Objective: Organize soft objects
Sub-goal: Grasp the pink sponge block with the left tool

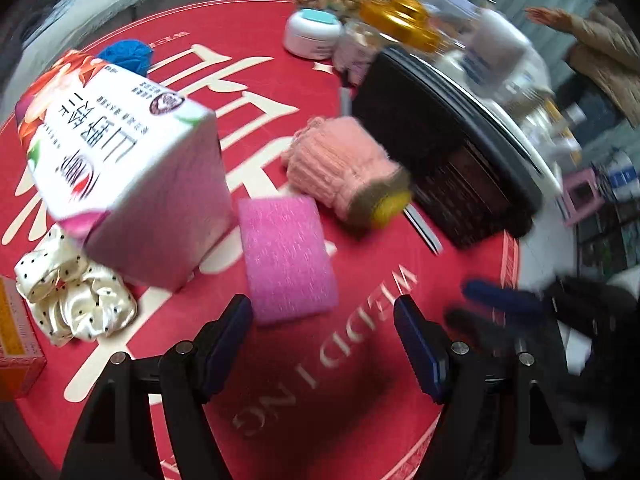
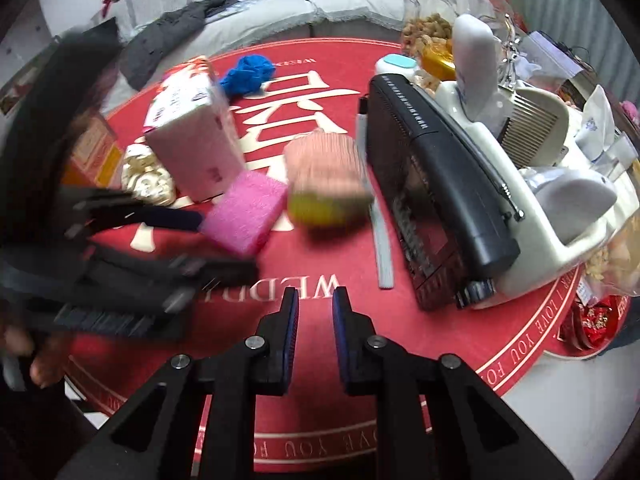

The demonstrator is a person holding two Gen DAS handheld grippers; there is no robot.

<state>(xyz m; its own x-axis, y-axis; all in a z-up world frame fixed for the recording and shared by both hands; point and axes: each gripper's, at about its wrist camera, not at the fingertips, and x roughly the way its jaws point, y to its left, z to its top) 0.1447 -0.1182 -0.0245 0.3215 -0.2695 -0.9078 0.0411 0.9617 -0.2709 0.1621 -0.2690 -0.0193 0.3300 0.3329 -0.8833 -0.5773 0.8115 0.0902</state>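
A pink sponge (image 1: 286, 256) lies flat on the red round tablecloth (image 1: 360, 360), just ahead of my left gripper (image 1: 322, 320), which is open and holds nothing. Beyond the sponge lies a pink knitted piece with a yellow end (image 1: 344, 168). A white dotted satin scrunchie (image 1: 72, 300) sits to the left, and a blue soft bundle (image 1: 126, 54) lies far back. My right gripper (image 2: 316, 300) hangs over bare cloth, shut on nothing. In the right wrist view, the sponge (image 2: 244, 212) lies beside the blurred left gripper (image 2: 200, 244), with the knitted piece (image 2: 326, 176) behind it.
A tissue pack (image 1: 124, 160) stands tilted left of the sponge. A black box (image 2: 432, 200) and a white caddy (image 2: 560, 236) with a comb fill the right side. A grey strip (image 2: 382, 248), a white jar (image 1: 314, 34), a nut jar (image 2: 436, 8) and an orange box (image 1: 16, 340) are nearby.
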